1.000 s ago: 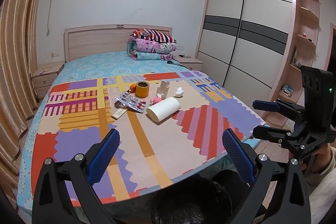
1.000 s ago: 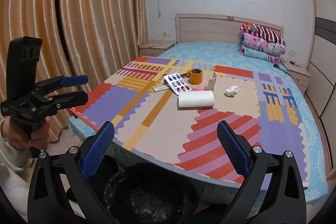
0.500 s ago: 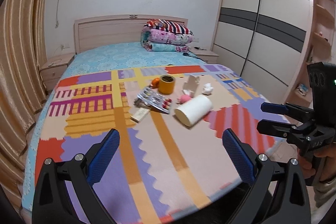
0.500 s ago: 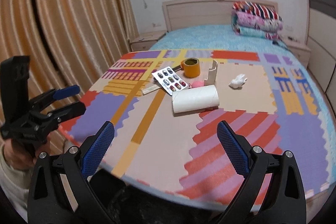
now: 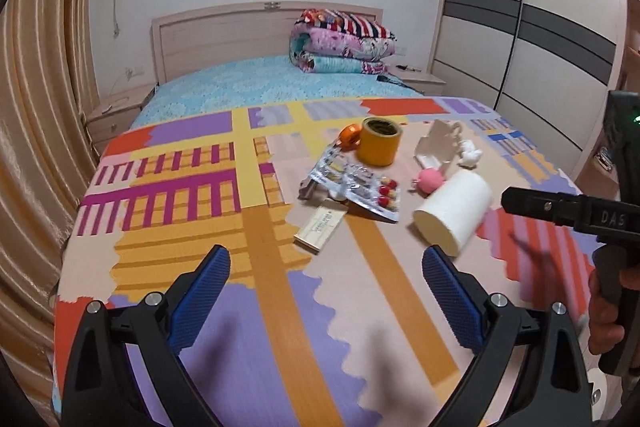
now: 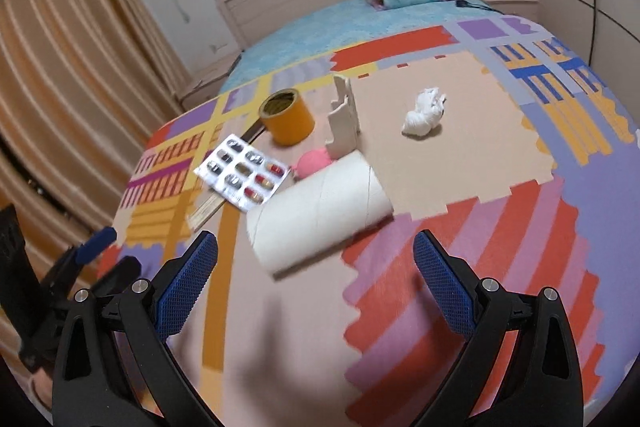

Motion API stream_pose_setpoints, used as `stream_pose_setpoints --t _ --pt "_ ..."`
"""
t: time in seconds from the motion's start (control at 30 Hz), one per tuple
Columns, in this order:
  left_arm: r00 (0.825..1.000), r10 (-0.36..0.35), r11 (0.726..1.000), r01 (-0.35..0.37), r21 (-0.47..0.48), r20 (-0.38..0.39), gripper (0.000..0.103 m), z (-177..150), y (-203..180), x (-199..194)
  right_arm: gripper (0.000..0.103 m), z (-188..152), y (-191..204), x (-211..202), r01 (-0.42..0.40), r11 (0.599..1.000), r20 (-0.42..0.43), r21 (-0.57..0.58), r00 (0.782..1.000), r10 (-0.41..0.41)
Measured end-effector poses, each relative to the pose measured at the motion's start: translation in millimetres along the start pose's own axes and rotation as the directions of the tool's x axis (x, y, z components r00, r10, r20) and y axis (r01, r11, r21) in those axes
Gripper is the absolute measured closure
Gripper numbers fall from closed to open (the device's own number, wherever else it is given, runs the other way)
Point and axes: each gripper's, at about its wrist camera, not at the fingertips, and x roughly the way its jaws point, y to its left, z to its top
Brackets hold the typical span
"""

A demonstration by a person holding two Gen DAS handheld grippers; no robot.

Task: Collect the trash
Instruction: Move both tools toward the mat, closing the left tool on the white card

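Both my grippers, left and right, hung spread, empty; the white cardboard tube looked light, crushable, best pinched mid-length

Black plastic left tongs, right tongs, blue cross-hatched pads, silver screws, bare-skinned hand
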Motion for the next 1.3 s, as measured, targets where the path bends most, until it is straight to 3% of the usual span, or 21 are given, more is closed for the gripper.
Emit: stream_pose_setpoints --t 0.4,0.5,0.63,0.7,0.83,0.9,1.3 --pt "0.992 0.011 1.000 -0.011 0.006 -0.122 0.036 5 11 58 0.005 13 12 49 0.166 0.986 0.007 0.007 0.986 -0.166" --pt "0.989 0.013 1.000 -0.013 0.003 -0.148 0.047 6 12 69 0.005 15 15 59 0.203 0.979 0.012 0.009 0.979 -0.203" --pt "0.988 0.018 1.000 -0.016 0.015 -0.155 0.051 9 9 73 0.005 16 15 68 0.232 0.973 0.010 0.012 0.973 -0.232" --pt "0.987 0.032 0.999 -0.027 0.030 -0.157 0.053 9 7 74 0.013 16 16 69 0.250 0.968 0.012 0.005 0.968 -0.250" --pt "0.987 0.066 0.997 -0.059 0.054 -0.150 0.070 9 7 74 0.018 15 14 67 0.257 0.966 0.020 -0.011 0.966 -0.257" --pt "0.987 0.061 0.997 -0.053 0.057 -0.151 0.076 9 8 74 0.026 15 11 65 0.257 0.966 0.020 -0.016 0.966 -0.256" --pt "0.993 0.044 0.997 -0.036 0.066 -0.109 0.082 6 1 57 0.060 8 -10 40 0.156 0.987 0.028 0.031 0.987 -0.157"
